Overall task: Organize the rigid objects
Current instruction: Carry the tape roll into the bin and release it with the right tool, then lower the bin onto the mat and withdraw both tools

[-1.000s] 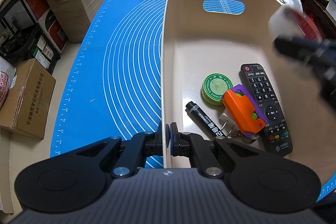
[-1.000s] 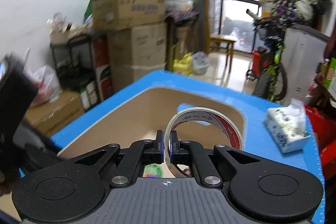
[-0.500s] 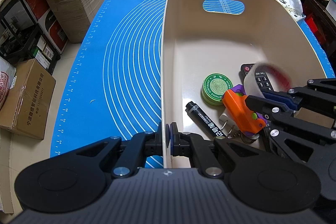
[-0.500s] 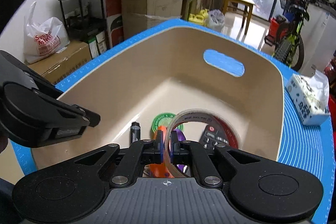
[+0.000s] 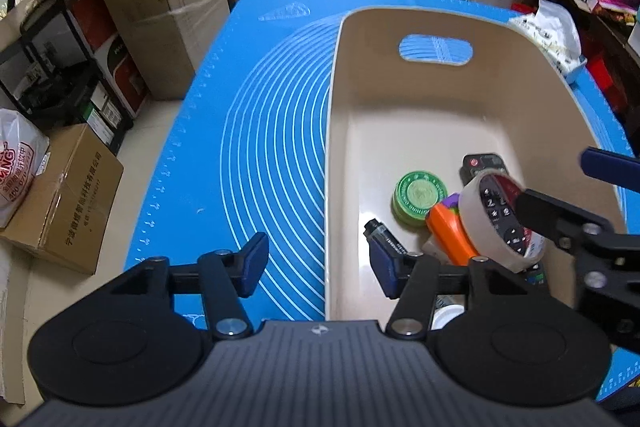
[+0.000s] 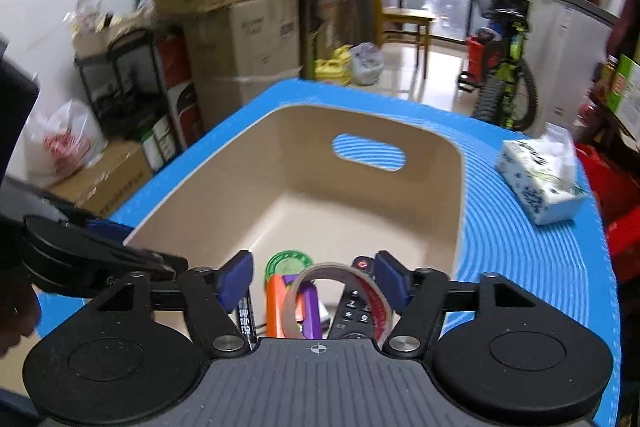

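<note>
Left wrist view: left gripper (image 5: 318, 267) has its jaws spread wide, straddling the near left wall of the beige bin (image 5: 400, 99), one pad outside over the blue mat (image 5: 256, 115), one inside; nothing between them. Inside the bin lie a green round tin (image 5: 418, 195), a black marker (image 5: 382, 235), an orange-and-purple toy (image 5: 450, 233) and a black remote (image 5: 482, 163). The tape roll (image 5: 498, 219) stands tilted on top of the remote and leans against the toy. From the right edge the right gripper (image 5: 592, 183) comes in, fingers apart, the roll just in front of its lower finger; contact cannot be told.

Right wrist view: right gripper (image 6: 316, 281), jaws wide apart, with the tape roll (image 6: 338, 297) lying loose between and below the pads, neither pad touching it. This view alone shows the whole tissue pack (image 6: 538, 183) on the mat, right of the bin and apart from it, and the left gripper (image 6: 100, 259) from outside, at the bin's near left corner. Marker (image 6: 245, 315), tin (image 6: 290, 261), toy (image 6: 292, 301) and remote (image 6: 356, 301) are partly hidden behind the fingers.
</note>
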`<action>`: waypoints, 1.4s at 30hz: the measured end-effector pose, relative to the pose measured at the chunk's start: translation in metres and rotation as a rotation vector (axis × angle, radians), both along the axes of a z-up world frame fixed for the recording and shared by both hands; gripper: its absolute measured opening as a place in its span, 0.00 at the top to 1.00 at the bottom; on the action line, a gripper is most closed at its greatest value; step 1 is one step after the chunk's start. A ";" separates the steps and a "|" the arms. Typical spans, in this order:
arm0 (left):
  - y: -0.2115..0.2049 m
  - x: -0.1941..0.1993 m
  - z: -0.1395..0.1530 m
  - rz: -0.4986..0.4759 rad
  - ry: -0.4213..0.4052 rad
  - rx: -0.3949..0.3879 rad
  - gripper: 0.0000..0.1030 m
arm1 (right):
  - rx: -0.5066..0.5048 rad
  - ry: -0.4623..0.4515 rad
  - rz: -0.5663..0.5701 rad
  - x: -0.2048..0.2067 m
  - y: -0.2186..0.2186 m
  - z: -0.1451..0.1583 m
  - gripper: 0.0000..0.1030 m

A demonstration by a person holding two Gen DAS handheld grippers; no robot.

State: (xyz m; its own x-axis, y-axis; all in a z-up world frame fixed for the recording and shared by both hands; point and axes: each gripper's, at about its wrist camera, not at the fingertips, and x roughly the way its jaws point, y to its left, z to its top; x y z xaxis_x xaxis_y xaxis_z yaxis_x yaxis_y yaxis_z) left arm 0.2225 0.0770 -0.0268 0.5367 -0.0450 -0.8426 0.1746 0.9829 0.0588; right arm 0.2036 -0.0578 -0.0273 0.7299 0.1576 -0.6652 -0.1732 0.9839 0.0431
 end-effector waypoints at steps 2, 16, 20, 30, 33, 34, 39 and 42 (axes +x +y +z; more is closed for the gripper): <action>-0.001 -0.004 0.005 -0.001 -0.014 -0.005 0.38 | 0.025 -0.008 -0.036 -0.007 -0.006 0.006 0.23; -0.012 -0.050 0.047 -0.010 -0.116 -0.012 0.26 | 0.063 -0.039 -0.182 -0.066 -0.032 0.039 0.10; -0.012 -0.071 0.059 -0.012 -0.133 -0.013 0.26 | 0.053 -0.052 -0.176 -0.087 -0.029 0.050 0.10; -0.010 -0.123 0.090 -0.004 -0.169 0.000 0.26 | 0.025 -0.102 -0.172 -0.147 -0.018 0.086 0.10; -0.009 -0.135 0.095 0.002 -0.177 0.001 0.26 | 0.034 -0.105 -0.182 -0.163 -0.020 0.093 0.10; -0.009 -0.141 0.097 0.004 -0.180 0.004 0.26 | 0.034 -0.105 -0.185 -0.168 -0.021 0.096 0.10; -0.010 -0.165 0.101 0.000 -0.192 0.010 0.26 | 0.023 -0.105 -0.197 -0.192 -0.024 0.103 0.10; -0.013 -0.179 0.104 -0.001 -0.202 0.015 0.26 | 0.024 -0.101 -0.207 -0.207 -0.029 0.107 0.10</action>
State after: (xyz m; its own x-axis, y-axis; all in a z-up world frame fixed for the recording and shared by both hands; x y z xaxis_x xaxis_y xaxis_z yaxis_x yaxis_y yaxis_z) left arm 0.0439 0.0642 0.0773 0.6951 -0.0340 -0.7181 0.1588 0.9815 0.1072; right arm -0.0031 -0.0864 0.0796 0.8108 0.0123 -0.5852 0.0278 0.9978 0.0594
